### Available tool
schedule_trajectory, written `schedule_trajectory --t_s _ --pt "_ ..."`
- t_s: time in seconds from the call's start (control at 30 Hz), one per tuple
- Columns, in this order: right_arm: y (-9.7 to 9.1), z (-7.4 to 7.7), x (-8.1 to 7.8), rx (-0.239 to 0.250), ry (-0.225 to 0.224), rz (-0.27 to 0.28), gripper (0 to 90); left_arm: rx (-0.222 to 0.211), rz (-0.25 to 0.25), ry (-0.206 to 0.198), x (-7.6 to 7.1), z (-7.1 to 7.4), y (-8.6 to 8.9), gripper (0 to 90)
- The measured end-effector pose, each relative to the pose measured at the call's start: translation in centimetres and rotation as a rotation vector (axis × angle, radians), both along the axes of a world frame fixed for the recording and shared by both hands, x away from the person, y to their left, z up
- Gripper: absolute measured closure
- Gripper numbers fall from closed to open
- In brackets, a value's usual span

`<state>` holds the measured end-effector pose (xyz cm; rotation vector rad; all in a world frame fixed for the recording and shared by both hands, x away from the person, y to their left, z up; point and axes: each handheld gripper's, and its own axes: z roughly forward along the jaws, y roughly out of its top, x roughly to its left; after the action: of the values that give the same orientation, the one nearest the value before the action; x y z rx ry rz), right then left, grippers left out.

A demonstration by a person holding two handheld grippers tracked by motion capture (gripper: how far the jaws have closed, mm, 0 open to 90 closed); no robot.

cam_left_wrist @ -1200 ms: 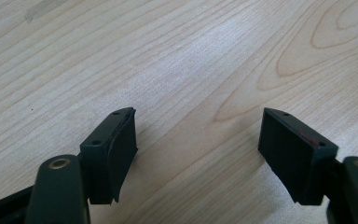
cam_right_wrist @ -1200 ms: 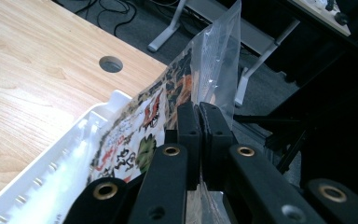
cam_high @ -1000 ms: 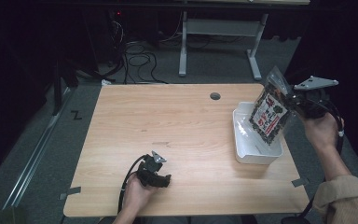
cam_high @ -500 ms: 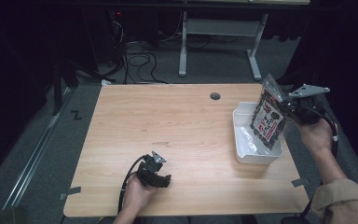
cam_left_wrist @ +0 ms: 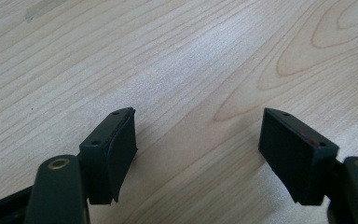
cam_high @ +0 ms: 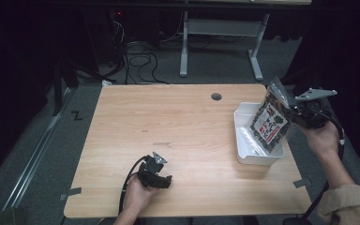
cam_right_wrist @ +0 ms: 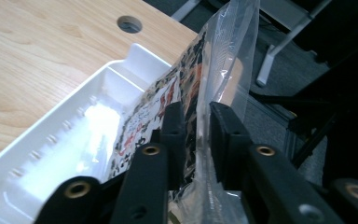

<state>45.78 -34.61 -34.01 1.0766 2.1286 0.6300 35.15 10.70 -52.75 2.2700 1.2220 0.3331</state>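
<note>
Snack bag (cam_high: 271, 125) is held upright over the white tray (cam_high: 243, 152) at the right edge of the counter (cam_high: 178, 131), its lower end inside the tray and its long axis slightly tilted from vertical. The bag's clear upper edge is seen between the jaws of the right claw (cam_right_wrist: 195, 122), which have just been opening and stand narrowly apart, barely touching the film. The tray lies directly below. The left claw (cam_left_wrist: 198, 140) rests empty, well apart, near the front edge, jaws parted.
</note>
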Motion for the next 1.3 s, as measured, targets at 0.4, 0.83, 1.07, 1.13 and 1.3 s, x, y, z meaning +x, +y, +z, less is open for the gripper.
schedule_trajectory --t_s 0.4,0.83,1.07,1.13,1.3 --pt "-1.1 -0.4 0.1 0.058 0.024 -0.061 56.2 0.000 -0.001 -0.003 0.0 0.1 0.0 28.1" --pt "-1.9 -0.1 -0.5 0.143 -0.005 -0.079 43.4 -0.006 0.000 -0.026 -0.1 0.3 0.1 28.1" --pt "-2.1 0.6 -1.6 0.161 -0.070 -0.084 39.6 -0.008 -0.001 -0.031 -0.2 0.4 0.0 28.1" --pt "-2.0 0.8 -2.1 0.175 -0.095 -0.070 39.6 -0.007 -0.002 -0.032 -0.2 0.4 0.0 28.1" --pt "-1.2 1.2 -3.7 0.233 -0.124 -0.009 40.0 -0.010 -0.003 -0.038 -0.2 0.5 0.0 28.1"
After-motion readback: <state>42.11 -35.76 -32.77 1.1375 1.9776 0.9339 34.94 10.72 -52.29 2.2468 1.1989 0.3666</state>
